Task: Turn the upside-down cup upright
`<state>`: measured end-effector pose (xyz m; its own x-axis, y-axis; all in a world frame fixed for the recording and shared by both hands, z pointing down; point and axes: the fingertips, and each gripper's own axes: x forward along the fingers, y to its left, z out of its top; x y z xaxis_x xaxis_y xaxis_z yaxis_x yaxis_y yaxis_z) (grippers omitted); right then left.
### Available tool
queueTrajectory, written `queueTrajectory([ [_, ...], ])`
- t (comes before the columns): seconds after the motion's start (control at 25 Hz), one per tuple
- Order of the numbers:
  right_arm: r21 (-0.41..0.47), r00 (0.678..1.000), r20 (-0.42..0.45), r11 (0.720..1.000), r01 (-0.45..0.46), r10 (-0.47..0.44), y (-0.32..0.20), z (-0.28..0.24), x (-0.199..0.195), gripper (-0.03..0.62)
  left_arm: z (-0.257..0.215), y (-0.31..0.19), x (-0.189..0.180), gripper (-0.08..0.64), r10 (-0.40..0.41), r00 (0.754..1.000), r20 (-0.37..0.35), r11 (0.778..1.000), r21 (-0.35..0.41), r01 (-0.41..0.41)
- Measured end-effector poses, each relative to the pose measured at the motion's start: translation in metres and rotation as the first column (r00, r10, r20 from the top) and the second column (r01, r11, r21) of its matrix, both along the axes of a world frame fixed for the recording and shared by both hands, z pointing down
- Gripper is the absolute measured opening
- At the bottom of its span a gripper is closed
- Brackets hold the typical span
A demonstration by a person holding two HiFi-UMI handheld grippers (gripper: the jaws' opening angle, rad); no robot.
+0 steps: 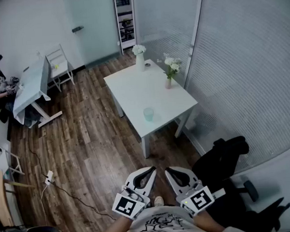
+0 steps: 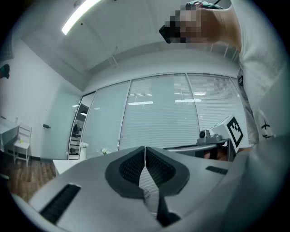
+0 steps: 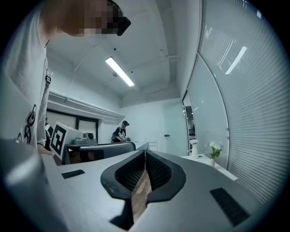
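Your left gripper [image 1: 150, 171] and right gripper [image 1: 169, 171]: jaws together, at your chest. Cup [image 1: 149, 113] near table's [image 1: 131, 87] front edge; floor [image 1: 95, 149] lies between.

The cup [image 1: 149, 114] is small, pale and see-through with a faint blue-green tint. It stands alone on the white table [image 1: 133, 89], towards the table's near end and roughly midway across. It is too small to tell which end is up.
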<state>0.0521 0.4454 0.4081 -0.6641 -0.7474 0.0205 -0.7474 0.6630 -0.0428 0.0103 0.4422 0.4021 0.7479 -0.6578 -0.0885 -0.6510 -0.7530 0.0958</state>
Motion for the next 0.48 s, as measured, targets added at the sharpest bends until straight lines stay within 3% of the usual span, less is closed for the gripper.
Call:
queueTrajectory([
  [0.48,-0.003,1.000,0.020,1.000,0.011,-0.011,-0.003,-0.003,0.009,0.041,0.002,-0.001,0.009,0.009,0.000,1.000,0.015,1.000,0.007,0.000],
])
